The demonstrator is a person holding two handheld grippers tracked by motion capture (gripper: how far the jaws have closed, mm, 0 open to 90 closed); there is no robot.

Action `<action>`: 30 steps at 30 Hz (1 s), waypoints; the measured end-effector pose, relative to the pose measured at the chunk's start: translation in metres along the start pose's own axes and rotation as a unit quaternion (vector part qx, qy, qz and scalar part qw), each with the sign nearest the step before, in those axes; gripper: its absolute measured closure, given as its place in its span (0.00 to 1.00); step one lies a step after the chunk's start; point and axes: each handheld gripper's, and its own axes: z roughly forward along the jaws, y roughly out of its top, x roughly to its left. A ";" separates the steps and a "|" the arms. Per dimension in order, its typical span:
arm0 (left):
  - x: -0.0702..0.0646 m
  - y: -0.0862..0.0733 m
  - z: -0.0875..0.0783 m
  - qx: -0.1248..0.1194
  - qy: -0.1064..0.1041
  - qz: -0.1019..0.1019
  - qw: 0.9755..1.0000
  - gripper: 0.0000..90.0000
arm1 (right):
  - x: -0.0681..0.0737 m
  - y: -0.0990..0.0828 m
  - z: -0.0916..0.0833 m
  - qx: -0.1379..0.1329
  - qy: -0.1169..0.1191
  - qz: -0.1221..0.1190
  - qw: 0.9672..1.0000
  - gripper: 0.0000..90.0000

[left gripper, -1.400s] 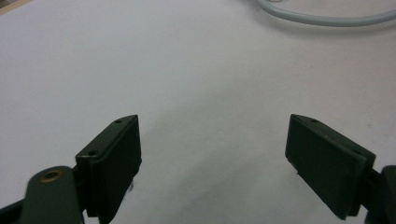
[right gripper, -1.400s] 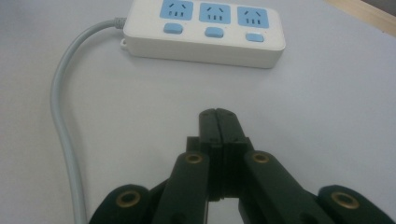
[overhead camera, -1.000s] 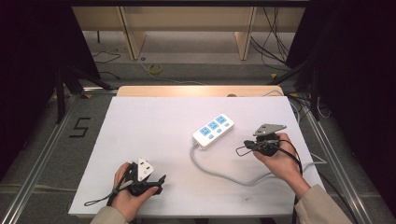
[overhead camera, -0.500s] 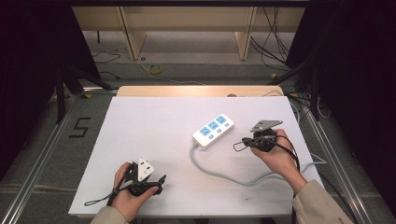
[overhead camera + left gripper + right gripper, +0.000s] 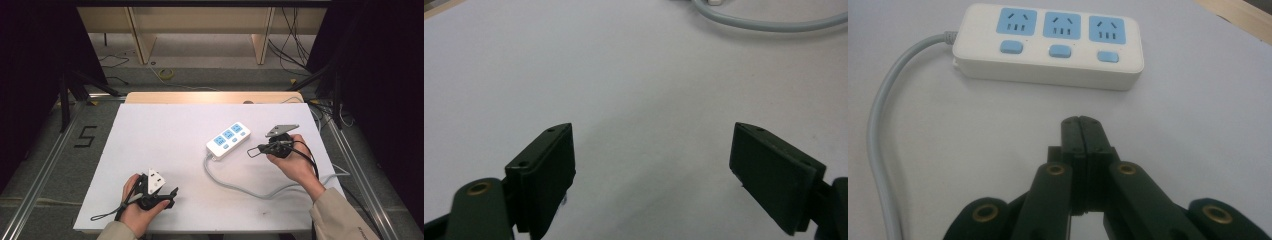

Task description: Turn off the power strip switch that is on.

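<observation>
A white power strip with three blue sockets and three blue switches lies on the white table, right of the middle. Its grey cable curves toward the front and off to the right. My right gripper is shut with nothing between its jaws; its tip points at the strip from the right, a short gap away. My left gripper rests near the front left of the table, jaws wide open over bare table.
The table's far wooden edge borders a floor with cables and shelf legs. A "5" mark is on the floor at the left. Metal frame rails run along both sides of the table.
The right gripper has shifted slightly up and toward the strip. The left hand has stayed where it was.
</observation>
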 end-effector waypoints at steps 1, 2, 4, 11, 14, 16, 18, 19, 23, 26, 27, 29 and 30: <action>0.000 0.000 0.000 -0.001 0.000 0.000 1.000 0.20 | 0.000 0.000 0.000 0.001 0.000 0.000 1.000 1.00; 0.000 0.000 0.000 0.000 0.000 0.000 1.000 0.20 | -0.001 0.001 0.001 0.002 0.000 0.001 1.000 1.00; 0.000 0.000 0.000 0.000 0.000 0.000 1.000 0.20 | -0.001 0.002 0.002 0.001 0.002 0.001 1.000 1.00; 0.000 0.000 0.000 -0.002 0.001 0.000 1.000 0.20 | -0.002 0.005 0.004 0.005 0.002 0.001 1.000 1.00; -0.001 0.000 0.000 -0.002 0.000 0.001 1.000 0.20 | -0.002 0.007 0.005 0.007 0.001 0.002 1.000 1.00; -0.001 0.000 0.000 -0.003 0.001 0.001 1.000 0.20 | -0.003 0.008 0.006 0.008 0.002 0.001 1.000 1.00; -0.001 0.000 0.000 -0.003 0.000 0.001 1.000 0.20 | -0.003 0.009 0.007 0.009 0.001 0.003 1.000 1.00; -0.001 0.000 0.000 -0.003 0.000 0.001 1.000 0.20 | -0.003 0.010 0.008 0.009 0.001 0.002 1.000 1.00; -0.001 0.000 0.000 -0.002 0.000 0.001 1.000 0.20 | -0.004 0.012 0.009 0.012 0.001 0.004 1.000 1.00; -0.001 0.000 0.000 -0.003 0.000 0.001 1.000 0.20 | -0.005 0.014 0.012 0.016 0.001 0.005 1.000 1.00; -0.001 0.000 0.000 -0.003 0.000 0.001 1.000 0.20 | -0.006 0.014 0.013 0.015 0.002 0.003 1.000 1.00; -0.001 0.001 0.000 -0.003 0.000 0.001 1.000 0.20 | -0.006 0.015 0.013 0.015 0.002 0.004 1.000 1.00; -0.001 0.000 0.000 -0.003 0.000 0.001 1.000 0.20 | -0.006 0.015 0.014 0.016 0.001 0.004 1.000 1.00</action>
